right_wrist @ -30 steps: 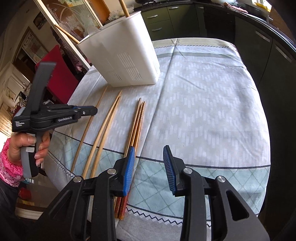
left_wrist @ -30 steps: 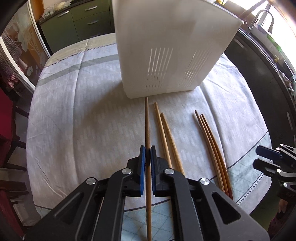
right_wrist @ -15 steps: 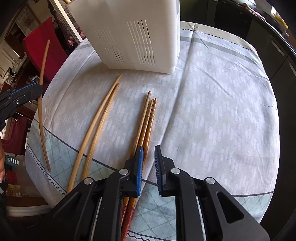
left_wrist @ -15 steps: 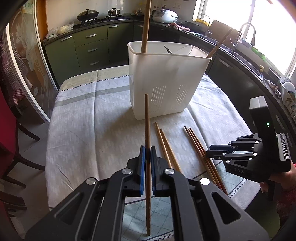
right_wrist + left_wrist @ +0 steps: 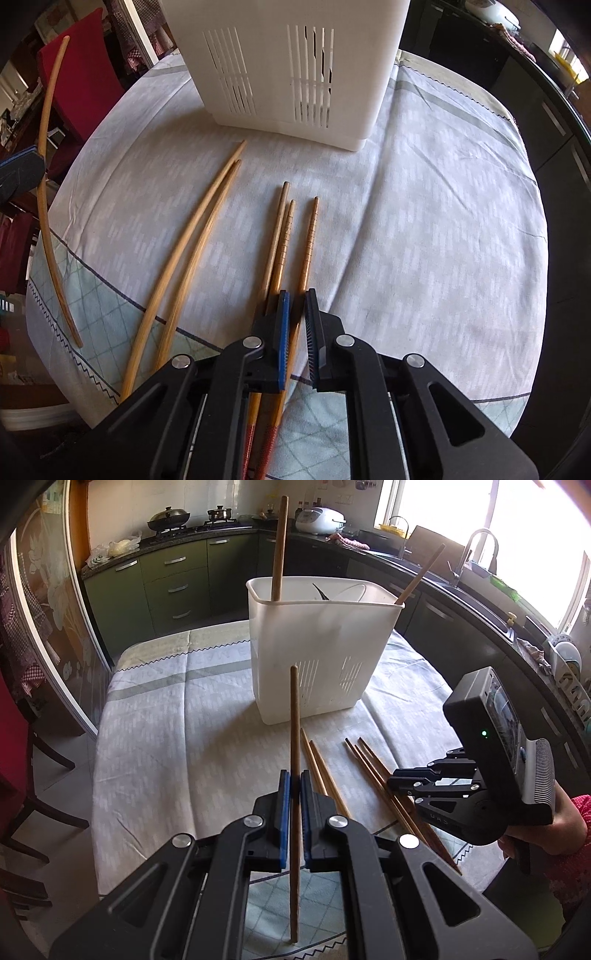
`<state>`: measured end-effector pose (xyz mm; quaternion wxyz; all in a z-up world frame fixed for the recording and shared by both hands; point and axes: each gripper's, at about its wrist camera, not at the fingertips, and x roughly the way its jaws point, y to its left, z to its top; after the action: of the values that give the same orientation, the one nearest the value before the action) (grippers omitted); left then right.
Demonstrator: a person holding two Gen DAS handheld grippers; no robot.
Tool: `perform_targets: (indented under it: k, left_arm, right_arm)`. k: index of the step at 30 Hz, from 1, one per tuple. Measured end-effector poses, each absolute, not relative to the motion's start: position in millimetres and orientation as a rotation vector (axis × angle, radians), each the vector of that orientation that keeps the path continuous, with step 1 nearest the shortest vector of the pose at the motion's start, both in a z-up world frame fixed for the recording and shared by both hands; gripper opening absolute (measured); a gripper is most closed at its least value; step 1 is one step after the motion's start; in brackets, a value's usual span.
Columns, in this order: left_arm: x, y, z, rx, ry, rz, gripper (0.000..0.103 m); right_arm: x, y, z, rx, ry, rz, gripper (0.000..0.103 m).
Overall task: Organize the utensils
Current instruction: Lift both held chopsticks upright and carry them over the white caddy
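Kitchen table (image 5: pixel 147 738): chopstick (image 5: pixel 294 738) clamped upright in left gripper (image 5: pixel 294 786), above cloth.

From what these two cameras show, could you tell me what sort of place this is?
Most likely a home kitchen with a dining table. Green cabinets run under a dark counter with pots on a stove, a rice cooker and a sink tap by the window. The clothed table holds loose chopsticks.

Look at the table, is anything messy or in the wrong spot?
Yes. Five chopsticks lie loose on the tablecloth instead of standing in the white holder. Each gripper, left and right, has pinched one more.
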<state>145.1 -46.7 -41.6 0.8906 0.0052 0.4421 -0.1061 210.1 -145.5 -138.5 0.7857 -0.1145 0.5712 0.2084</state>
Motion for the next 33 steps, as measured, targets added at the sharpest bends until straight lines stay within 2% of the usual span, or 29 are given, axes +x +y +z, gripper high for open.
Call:
perform_targets:
  k: [17, 33]
  left_arm:
    - [121, -35, -14, 0.0, 0.86, -0.235, 0.006]
    - [111, -33, 4, 0.006, 0.821, -0.244, 0.006]
  right_arm:
    - [153, -206, -26, -0.083, 0.96, 0.549, 0.007]
    - [134, -210, 1, -0.085, 0.894, 0.56, 0.007]
